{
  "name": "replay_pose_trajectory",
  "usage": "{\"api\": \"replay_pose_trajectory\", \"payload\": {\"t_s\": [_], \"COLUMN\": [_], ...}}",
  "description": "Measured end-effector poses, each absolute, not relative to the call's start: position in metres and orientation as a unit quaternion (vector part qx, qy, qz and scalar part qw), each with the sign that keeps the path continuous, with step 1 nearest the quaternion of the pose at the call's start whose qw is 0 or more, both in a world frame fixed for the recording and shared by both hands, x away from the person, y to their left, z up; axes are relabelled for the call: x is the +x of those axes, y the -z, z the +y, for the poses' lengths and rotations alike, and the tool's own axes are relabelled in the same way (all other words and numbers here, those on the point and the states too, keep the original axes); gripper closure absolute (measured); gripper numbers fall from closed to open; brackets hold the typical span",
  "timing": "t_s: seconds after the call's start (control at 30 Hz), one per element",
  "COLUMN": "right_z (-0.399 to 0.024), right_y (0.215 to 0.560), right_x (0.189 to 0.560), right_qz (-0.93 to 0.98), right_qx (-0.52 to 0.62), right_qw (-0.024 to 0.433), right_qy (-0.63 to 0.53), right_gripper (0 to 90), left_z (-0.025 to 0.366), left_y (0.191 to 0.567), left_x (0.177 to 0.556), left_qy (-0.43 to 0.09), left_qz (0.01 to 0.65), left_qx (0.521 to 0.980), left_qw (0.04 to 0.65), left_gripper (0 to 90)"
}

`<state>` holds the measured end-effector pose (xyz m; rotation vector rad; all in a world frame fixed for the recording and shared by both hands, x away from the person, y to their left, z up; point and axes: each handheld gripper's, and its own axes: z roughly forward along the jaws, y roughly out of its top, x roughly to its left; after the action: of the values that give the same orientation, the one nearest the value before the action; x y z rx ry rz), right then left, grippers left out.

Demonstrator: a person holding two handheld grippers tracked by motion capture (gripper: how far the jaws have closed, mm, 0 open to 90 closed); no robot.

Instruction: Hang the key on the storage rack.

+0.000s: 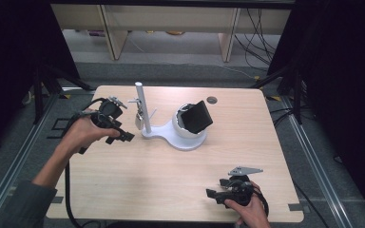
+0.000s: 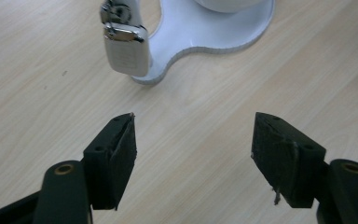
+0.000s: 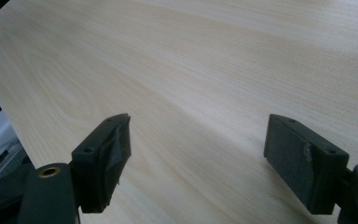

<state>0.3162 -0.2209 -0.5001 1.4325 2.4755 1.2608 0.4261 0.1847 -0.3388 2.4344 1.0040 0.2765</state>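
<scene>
Right tongs (image 1: pixel 212 193) low over bare bench (image 1: pixel 171 175), jaws wide, idle. Left tongs (image 2: pixel 193 154) also agape — I'd creep squarely toward the hanging padlock (image 2: pixel 126 49) beside the white stand (image 2: pixel 205 32).

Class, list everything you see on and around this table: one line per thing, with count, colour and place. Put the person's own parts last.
Light wooden table: one, centre.
White plastic stand with upright post: one, table's middle.
White dome holding a black square block: one, on the stand's base.
Silver padlock: one, hanging beside the post.
Wooden shelving: pale, behind the table.
Left gripper: black, open, near the padlock.
Right gripper: black, open, over bare table.
</scene>
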Motion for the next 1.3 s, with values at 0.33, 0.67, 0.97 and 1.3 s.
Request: {"api": "replay_pose_trajectory", "payload": {"t_s": [0.33,0.67,0.97,1.3], "right_z": [-0.218,-0.219,-0.219,-0.219], "right_y": [0.502,0.501,0.501,0.501], "right_x": [0.316,0.316,0.315,0.316], "right_qz": [0.791,0.791,0.783,0.790], "right_qx": [0.457,0.461,0.469,0.461], "right_qw": [0.001,0.008,0.002,0.012], "right_qy": [-0.407,-0.403,-0.408,-0.404], "right_gripper": [23.6,23.5,23.6,23.6], "left_z": [0.181,0.179,0.171,0.163], "left_y": [0.374,0.406,0.431,0.456], "left_x": [0.388,0.357,0.331,0.305], "left_qy": [-0.099,-0.084,-0.094,-0.104], "left_qz": [0.344,0.327,0.314,0.312], "left_qx": [0.888,0.891,0.889,0.880], "left_qw": [0.288,0.303,0.318,0.343], "left_gripper": [26.8,23.5,20.1,19.7]}}
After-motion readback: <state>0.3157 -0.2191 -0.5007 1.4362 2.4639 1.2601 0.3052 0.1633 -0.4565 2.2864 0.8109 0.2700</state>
